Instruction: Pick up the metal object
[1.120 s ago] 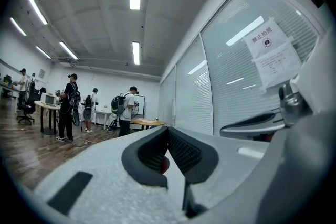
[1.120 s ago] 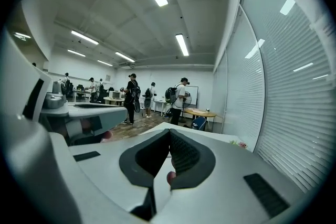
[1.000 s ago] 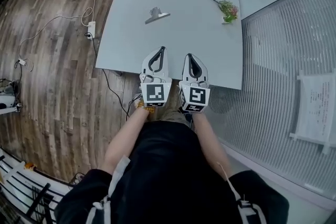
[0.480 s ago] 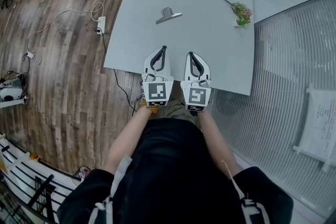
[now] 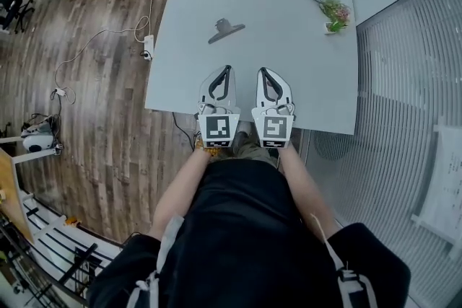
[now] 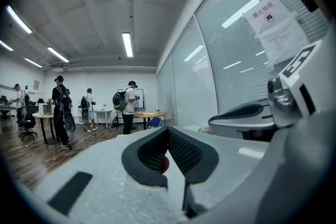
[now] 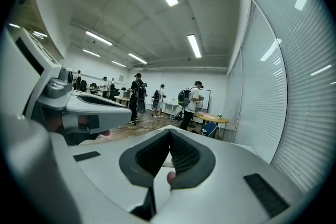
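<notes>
At the near edge of the worktop (image 5: 310, 76), the left hand-held gripper (image 5: 224, 71) and the right hand-held gripper (image 5: 263, 73) are both closed and empty. If one reaches without opening, I think it only pushes the piece away. Farther in, near the left edge, lies the metal object (image 5: 226, 30), which is grey, flat and thin, like a clip.

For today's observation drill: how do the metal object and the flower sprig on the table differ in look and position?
Colour: the metal object is plain grey; the flower sprig is green and pink.
Shape: the metal object is a broad wedge; the flower sprig trails a thin stem.
Place: the metal object lies left of the table's middle, the flower sprig near its right edge.
Both rest on the table, untouched.
</notes>
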Tool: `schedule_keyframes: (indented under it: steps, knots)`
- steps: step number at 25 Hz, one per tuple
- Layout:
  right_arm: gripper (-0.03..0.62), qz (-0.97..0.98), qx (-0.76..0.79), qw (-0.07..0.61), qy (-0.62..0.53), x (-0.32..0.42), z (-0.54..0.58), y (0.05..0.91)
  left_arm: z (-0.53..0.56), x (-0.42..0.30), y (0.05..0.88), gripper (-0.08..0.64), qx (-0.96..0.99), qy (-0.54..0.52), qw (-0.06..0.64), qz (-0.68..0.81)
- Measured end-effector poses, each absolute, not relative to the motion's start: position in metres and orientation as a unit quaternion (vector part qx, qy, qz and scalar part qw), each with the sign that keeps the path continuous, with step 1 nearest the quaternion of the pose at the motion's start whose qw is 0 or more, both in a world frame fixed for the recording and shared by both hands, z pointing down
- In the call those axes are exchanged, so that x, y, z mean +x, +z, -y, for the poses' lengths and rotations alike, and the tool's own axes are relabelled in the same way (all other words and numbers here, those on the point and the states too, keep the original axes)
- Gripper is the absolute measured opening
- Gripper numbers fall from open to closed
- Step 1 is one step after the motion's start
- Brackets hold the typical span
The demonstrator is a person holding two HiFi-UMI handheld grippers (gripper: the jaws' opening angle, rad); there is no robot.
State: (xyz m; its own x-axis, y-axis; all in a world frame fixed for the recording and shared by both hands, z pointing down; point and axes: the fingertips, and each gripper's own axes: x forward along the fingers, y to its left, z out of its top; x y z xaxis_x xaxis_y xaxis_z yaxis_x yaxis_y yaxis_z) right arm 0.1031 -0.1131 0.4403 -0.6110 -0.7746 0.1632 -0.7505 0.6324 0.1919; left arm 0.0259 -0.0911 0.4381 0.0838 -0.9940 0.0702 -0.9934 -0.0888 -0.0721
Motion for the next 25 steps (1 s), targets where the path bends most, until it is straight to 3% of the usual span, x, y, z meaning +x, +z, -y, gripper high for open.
schedule_keyframes:
  steps: [16, 25]
  knots:
    - [0.000, 0.891, 0.433, 0.134, -0.022, 0.121, 0.164, 0.454, 0.176, 0.045, 0.475, 0.000, -0.770, -0.070, -0.020, -0.633]
    - [0.000, 0.880, 0.450, 0.152, -0.007, 0.101, 0.184, 0.469, 0.205, 0.007, 0.504, 0.000, -0.781, -0.086, -0.029, -0.618]
